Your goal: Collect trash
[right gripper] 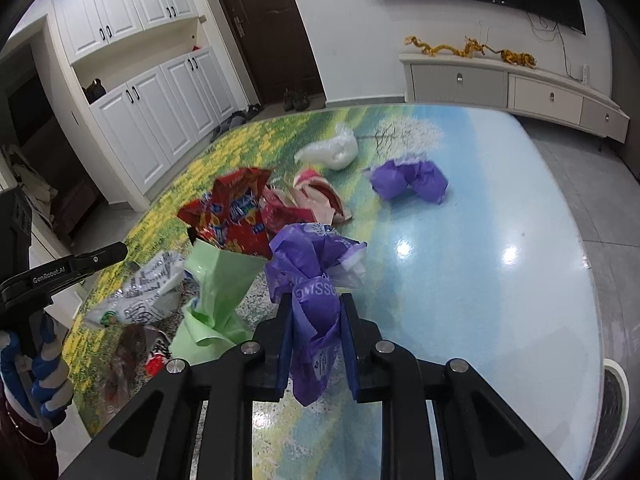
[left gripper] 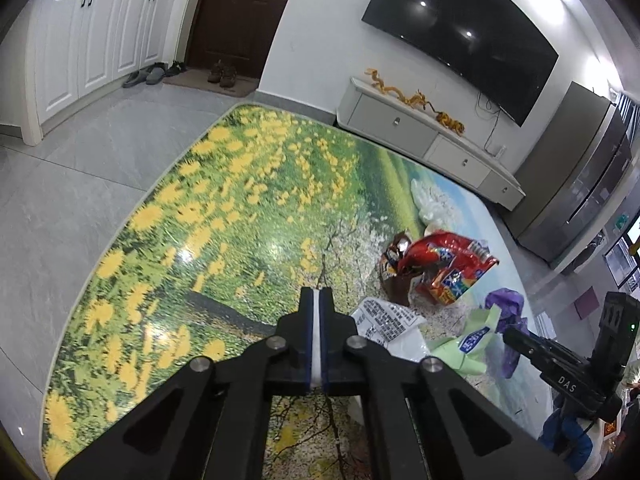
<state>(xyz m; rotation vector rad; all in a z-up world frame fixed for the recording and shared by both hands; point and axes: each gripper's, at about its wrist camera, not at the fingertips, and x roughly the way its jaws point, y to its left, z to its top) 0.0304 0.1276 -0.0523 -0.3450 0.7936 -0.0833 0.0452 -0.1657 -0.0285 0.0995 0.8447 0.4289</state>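
Observation:
My right gripper [right gripper: 316, 312] is shut on a crumpled purple wrapper [right gripper: 316, 280] and holds it above the table; it also shows in the left wrist view [left gripper: 506, 308]. My left gripper [left gripper: 319, 300] is shut, with a thin white sheet [left gripper: 318, 340] pinched between its pads, above the flower-print table [left gripper: 180, 220]. Trash lies between the grippers: a red snack bag [right gripper: 236, 216], a green wrapper [right gripper: 216, 280], a white printed bag [right gripper: 148, 288], a second purple wrapper [right gripper: 408, 180], a pink-white wrapper [right gripper: 320, 196] and a clear plastic bag [right gripper: 332, 148].
A white TV cabinet [right gripper: 512, 88] with golden dragon figures [right gripper: 460, 48] stands beyond the table under a wall TV [left gripper: 460, 36]. White cupboards [right gripper: 160, 120] and a dark door [right gripper: 264, 28] are at the far left. A round white-rimmed bin [right gripper: 612, 400] sits at the right edge.

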